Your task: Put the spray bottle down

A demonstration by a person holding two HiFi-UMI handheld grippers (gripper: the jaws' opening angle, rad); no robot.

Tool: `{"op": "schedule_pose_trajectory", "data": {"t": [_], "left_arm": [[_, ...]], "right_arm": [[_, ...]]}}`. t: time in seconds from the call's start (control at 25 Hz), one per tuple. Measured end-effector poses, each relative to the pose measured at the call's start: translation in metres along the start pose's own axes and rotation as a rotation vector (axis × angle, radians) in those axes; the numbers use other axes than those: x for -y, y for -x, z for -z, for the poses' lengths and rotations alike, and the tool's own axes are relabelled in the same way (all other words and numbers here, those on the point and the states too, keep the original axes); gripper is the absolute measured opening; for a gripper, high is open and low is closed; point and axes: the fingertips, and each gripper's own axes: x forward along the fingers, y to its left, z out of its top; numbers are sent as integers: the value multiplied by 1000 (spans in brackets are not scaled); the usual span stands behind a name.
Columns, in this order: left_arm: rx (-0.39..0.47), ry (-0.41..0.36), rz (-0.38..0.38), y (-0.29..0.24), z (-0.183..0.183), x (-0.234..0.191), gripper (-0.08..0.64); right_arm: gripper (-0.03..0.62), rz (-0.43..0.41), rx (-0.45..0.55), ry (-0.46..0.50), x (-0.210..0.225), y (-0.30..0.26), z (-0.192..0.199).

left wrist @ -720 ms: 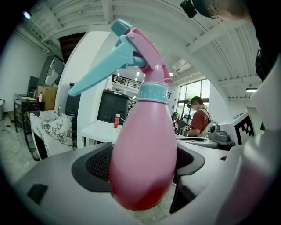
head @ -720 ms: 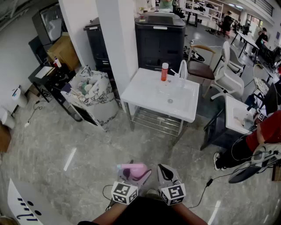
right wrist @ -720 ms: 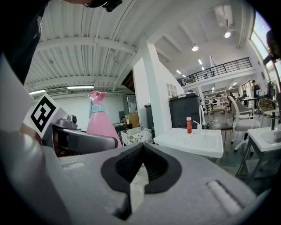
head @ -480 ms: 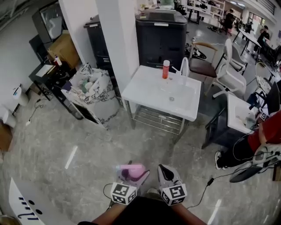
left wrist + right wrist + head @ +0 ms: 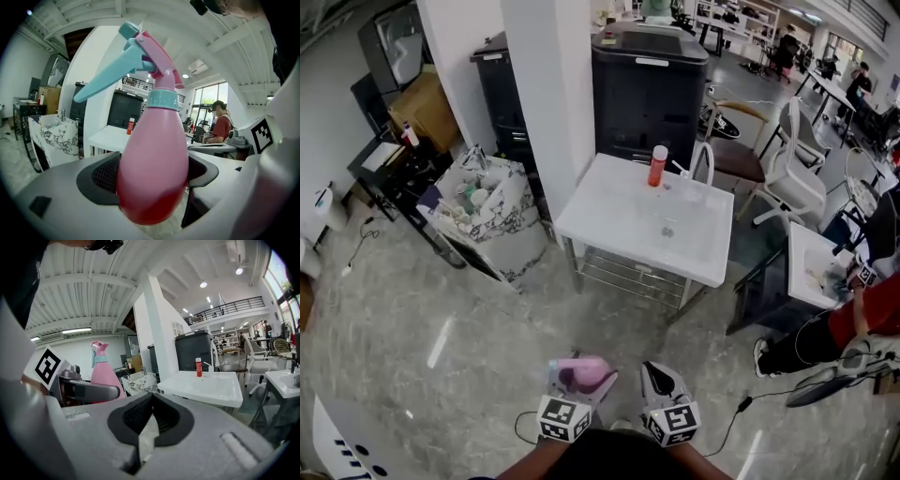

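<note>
My left gripper is shut on a pink spray bottle with a teal trigger and collar. In the left gripper view the bottle stands upright between the pads of the left gripper, its nozzle pointing left. The right gripper hangs beside it, shut and empty; in the right gripper view its pads meet at the tip and the bottle shows at the left. Both are held low over the floor, short of the white table.
A small red bottle stands at the table's far edge. A white pillar and a black cabinet rise behind it. A patterned bin sits left; chairs and a person in red are right.
The head view has shifted a little, and the white table now sits slightly lower and nearer in it. Both grippers keep the same pose, the left still holding the bottle.
</note>
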Motion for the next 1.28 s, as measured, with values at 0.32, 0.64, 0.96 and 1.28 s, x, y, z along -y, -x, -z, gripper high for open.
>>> {"op": "schedule_pose_trajectory", "data": {"t": [0.32,0.64,0.96,1.28], "left_arm": [[-19,-7,107,-73,-55,-79,411],[-31,-35,167,-117,-113,-174,411],[-59,-57,188,-145,-130,-236,411],[-86,-55,205,-177,-131,-254,410]], "right_arm": [[-2,101,-12,-3,36,-101,-49],[-2,195,17,-8,42,-200,-104],[-2,239,1,-5,37,-257,-120],[-2,271,3,-25,60,-289,-125]]}}
